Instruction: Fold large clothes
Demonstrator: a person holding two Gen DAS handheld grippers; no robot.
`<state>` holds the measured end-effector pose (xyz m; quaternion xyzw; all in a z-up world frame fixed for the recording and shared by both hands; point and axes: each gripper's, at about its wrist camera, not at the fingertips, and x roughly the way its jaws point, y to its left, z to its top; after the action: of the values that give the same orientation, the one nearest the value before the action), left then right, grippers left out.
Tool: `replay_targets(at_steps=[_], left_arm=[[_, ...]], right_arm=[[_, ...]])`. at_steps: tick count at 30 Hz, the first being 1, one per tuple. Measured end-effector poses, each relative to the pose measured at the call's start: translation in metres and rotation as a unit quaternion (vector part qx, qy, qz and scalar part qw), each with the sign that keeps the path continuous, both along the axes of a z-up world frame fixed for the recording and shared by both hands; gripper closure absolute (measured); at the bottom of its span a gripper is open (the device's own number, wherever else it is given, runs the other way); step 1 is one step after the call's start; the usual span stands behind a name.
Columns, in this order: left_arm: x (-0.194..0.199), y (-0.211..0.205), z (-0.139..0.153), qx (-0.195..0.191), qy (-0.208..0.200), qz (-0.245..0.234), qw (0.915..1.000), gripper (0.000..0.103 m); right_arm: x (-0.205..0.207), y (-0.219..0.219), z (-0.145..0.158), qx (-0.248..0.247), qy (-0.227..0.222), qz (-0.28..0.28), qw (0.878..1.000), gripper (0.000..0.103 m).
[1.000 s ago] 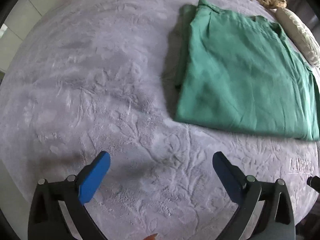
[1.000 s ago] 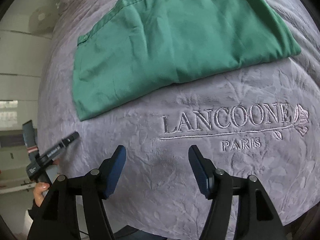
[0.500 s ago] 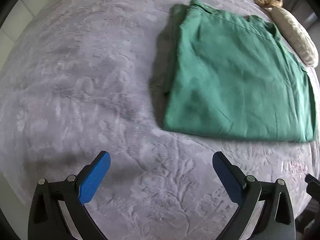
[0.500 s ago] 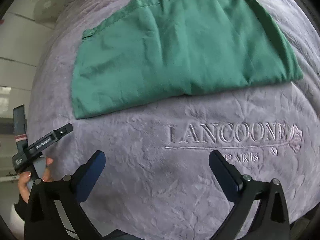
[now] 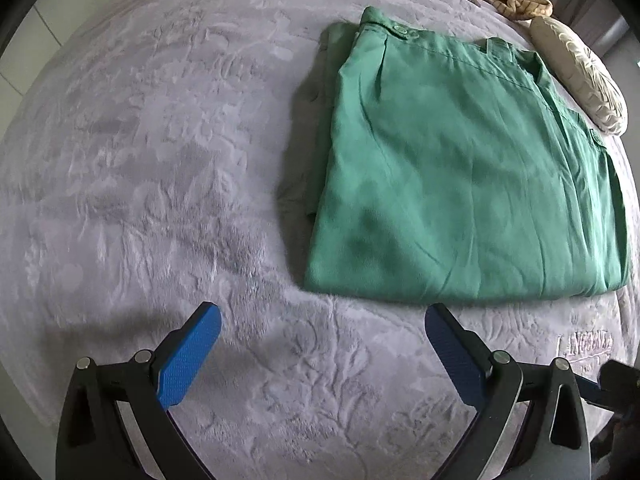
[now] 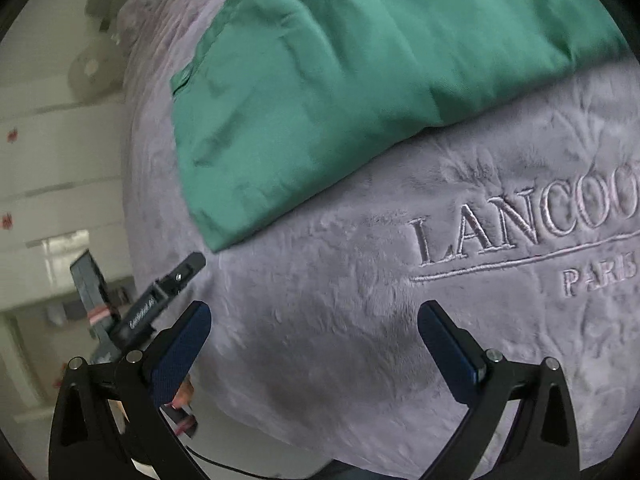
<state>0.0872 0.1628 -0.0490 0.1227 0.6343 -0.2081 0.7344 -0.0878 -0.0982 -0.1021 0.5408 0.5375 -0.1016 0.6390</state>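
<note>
The left tool (image 5: 322, 338) hangs over bare blanket (image 5: 160, 160) on the near left part of the bed, its blue pads spread wide with nothing between them. It sits just short of the near edge of the green garment (image 5: 460, 168), probably so that it can come down on the near left corner for another fold.

The garment lies flat to the right of centre and towards the far side, already doubled into a rough rectangle. Its buttoned waistband runs along the far edge, which suggests trousers or a skirt. A second layer peeks out along the left side, and soft creases cross the top; the cloth looks thin and smooth, likely to slip if pinched shallowly.

Further right, the right tool (image 6: 314, 326) is likewise fully spread and empty, low above the blanket (image 6: 320, 320) near the embroidered lettering (image 6: 528, 224), with the garment (image 6: 360, 80) just beyond it. Each tool seems to be posted at one near corner to lift the near edge evenly.

A patterned cushion (image 5: 584, 80) lies at the far right.
</note>
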Motion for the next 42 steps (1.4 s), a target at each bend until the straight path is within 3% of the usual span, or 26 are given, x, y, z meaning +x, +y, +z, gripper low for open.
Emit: replay_targets(at_steps=[5, 22, 25, 29, 42], left_arm=[[0.01, -0.005, -0.004, -0.006, 0.0, -0.001, 1.0, 0.001], [0.021, 0.008, -0.017, 0.018, 0.01, 0.0, 0.9998, 0.001], [0.027, 0.015, -0.021, -0.004, 0.031, 0.007, 0.9995, 0.001], [0.037, 0.022, -0.019, -0.02, 0.024, 0.01, 0.9995, 0.001], [0.086, 0.047, -0.02, -0.085, 0.044, 0.041, 0.9945, 0.001]], right_arm=[[0.004, -0.001, -0.016, 0.024, -0.001, -0.022, 0.999, 0.0], [0.025, 0.005, -0.023, 0.018, -0.016, -0.03, 0.999, 0.0], [0.027, 0.003, -0.03, 0.043, -0.035, -0.05, 0.997, 0.0], [0.037, 0.003, -0.038, 0.071, -0.071, -0.068, 0.993, 0.0], [0.09, 0.01, -0.063, 0.097, -0.128, -0.095, 0.983, 0.001]])
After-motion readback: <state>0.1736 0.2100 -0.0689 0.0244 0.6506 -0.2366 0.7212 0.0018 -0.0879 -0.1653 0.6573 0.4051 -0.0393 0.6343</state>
